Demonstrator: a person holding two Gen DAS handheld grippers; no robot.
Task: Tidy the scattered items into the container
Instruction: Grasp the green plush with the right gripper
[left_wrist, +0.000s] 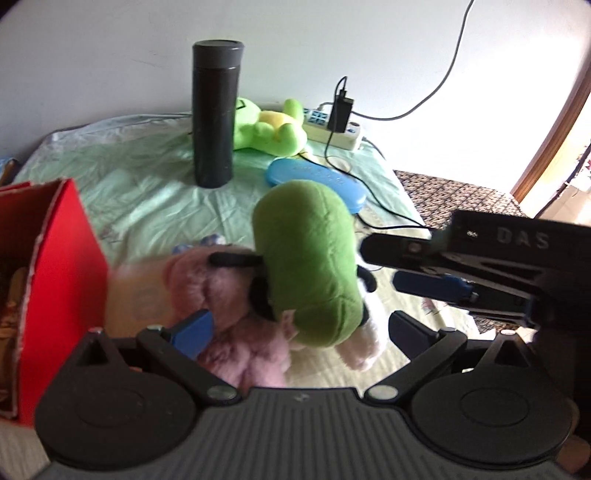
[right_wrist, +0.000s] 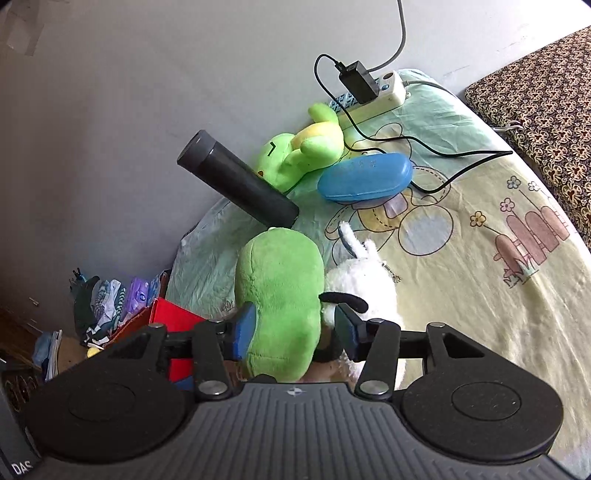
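A green and white plush toy (left_wrist: 310, 266) (right_wrist: 280, 302) lies against a pink plush (left_wrist: 229, 325) on the bed sheet (right_wrist: 461, 295). The red box (left_wrist: 70, 243) (right_wrist: 173, 321) stands open just to their left. My left gripper (left_wrist: 301, 328) is wide open; both plushes lie between its jaws, and the pink one touches the left pad (left_wrist: 194, 330). My right gripper (right_wrist: 295, 326) (left_wrist: 380, 264) comes in from the right and stands open around the green plush. Its left pad (right_wrist: 243, 328) is at the plush; the right pad (right_wrist: 345, 325) stands off it.
Upright on the sheet behind the plushes is a black flask (left_wrist: 216, 114) (right_wrist: 240, 181). Past it lie a green frog plush (left_wrist: 269, 129) (right_wrist: 295, 151), a blue case (left_wrist: 332, 181) (right_wrist: 365, 177) and a power strip (left_wrist: 332, 129) (right_wrist: 373, 96) with cables. A patterned cushion (right_wrist: 535, 92) borders the right.
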